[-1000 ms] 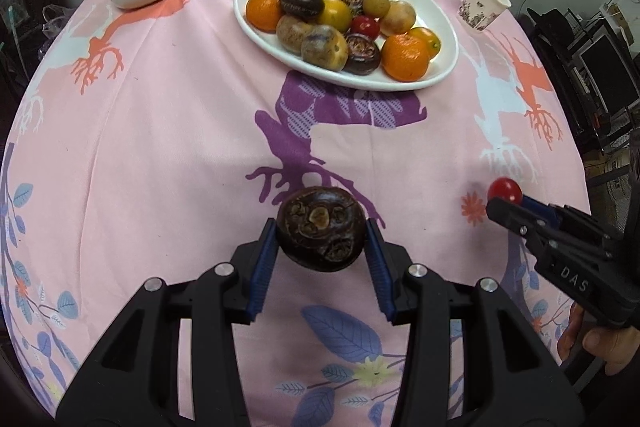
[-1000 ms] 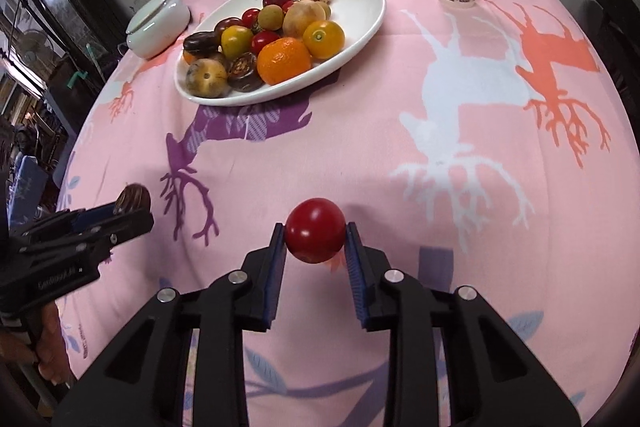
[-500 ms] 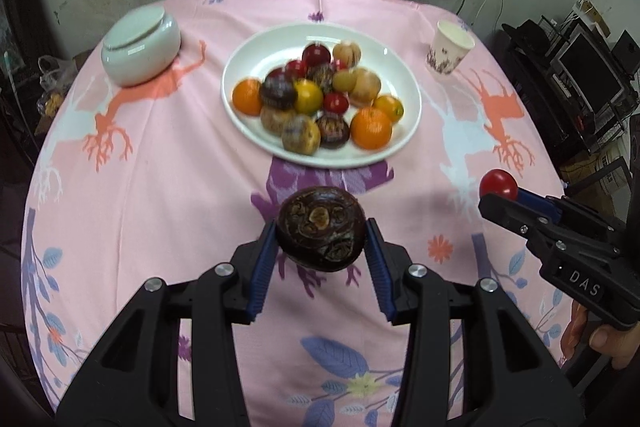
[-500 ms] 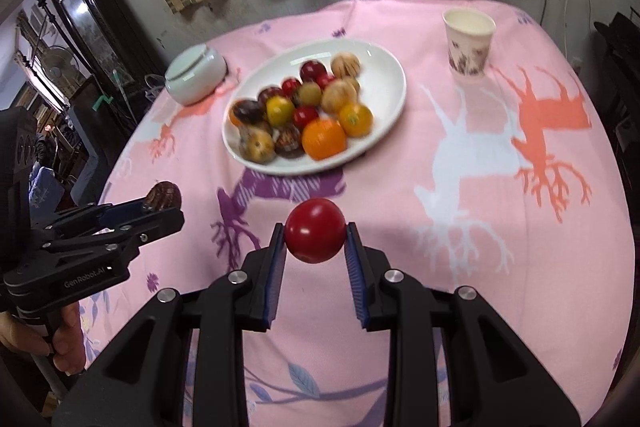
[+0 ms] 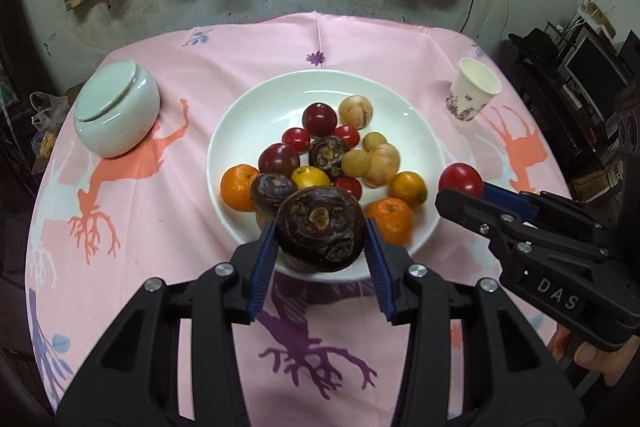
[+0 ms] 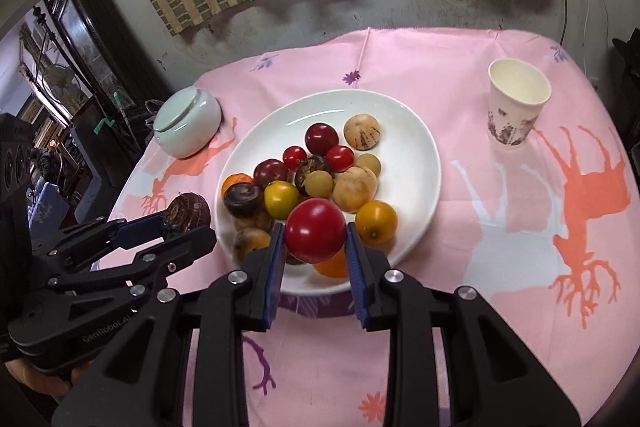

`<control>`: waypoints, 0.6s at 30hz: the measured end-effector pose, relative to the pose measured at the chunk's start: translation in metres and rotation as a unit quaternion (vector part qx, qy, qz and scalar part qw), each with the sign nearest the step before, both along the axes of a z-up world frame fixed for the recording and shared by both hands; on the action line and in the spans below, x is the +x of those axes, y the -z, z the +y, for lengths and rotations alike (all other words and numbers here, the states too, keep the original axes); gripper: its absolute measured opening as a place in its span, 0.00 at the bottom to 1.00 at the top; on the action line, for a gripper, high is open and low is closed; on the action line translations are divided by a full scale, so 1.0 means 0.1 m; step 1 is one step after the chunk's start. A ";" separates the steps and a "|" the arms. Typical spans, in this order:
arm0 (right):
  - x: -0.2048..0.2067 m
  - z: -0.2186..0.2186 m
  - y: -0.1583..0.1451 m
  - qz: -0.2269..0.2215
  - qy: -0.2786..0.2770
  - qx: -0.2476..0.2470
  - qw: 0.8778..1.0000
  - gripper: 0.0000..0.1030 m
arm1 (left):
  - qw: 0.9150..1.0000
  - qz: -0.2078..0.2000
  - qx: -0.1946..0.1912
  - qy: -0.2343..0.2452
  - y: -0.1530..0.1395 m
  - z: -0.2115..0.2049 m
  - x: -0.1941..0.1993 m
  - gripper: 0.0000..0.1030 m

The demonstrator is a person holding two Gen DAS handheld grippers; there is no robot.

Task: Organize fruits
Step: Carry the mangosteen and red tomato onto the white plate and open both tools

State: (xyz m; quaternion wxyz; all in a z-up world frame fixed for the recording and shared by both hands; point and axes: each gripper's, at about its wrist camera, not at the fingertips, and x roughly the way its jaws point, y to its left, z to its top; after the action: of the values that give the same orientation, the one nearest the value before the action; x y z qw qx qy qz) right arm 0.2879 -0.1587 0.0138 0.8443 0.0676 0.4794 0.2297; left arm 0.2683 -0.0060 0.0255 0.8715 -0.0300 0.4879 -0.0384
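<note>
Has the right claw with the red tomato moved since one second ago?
Yes. The right claw, shut on the red tomato, has moved toward the white plate: earlier it was over the bare cloth, now the tomato overlaps the plate's near fruits.

Dark brown knobbly fruit (image 5: 321,227) and glossy red tomato (image 6: 315,230) held above white plate (image 5: 404,107) of fruits.

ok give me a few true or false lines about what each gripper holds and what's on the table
1. The left gripper is shut on a dark brown water chestnut. True.
2. The right gripper is empty. False: it is shut on a red tomato.
3. The white plate holds only oranges. False: it holds mixed fruit.
4. A paper cup stands upright on the pink tablecloth. True.
5. The pale green jar sits on the plate. False: it stands beside it on the tablecloth.
</note>
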 end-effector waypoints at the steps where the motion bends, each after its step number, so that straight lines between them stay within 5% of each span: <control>1: 0.05 0.01 0.05 0.004 0.001 0.000 1.000 0.29 | 1.000 0.003 0.001 -0.001 0.05 0.01 0.05 0.43; 10: 0.32 0.12 0.34 0.034 0.012 0.005 0.999 0.30 | 1.000 0.016 0.010 -0.009 0.32 0.01 0.42 0.43; 14: 0.37 0.09 0.39 0.045 0.026 -0.001 0.999 0.30 | 0.999 0.021 0.009 -0.023 0.34 0.06 0.45 0.60; 18: 0.33 0.05 0.34 0.041 0.024 -0.004 0.999 0.30 | 0.999 0.014 0.011 -0.030 0.27 0.08 0.40 0.66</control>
State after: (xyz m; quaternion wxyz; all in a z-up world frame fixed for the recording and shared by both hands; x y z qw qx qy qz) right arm 0.3205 -0.1536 -0.0200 0.8294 0.0852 0.5131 0.2041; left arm 0.3079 0.0021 -0.0017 0.8658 -0.0357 0.4991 -0.0069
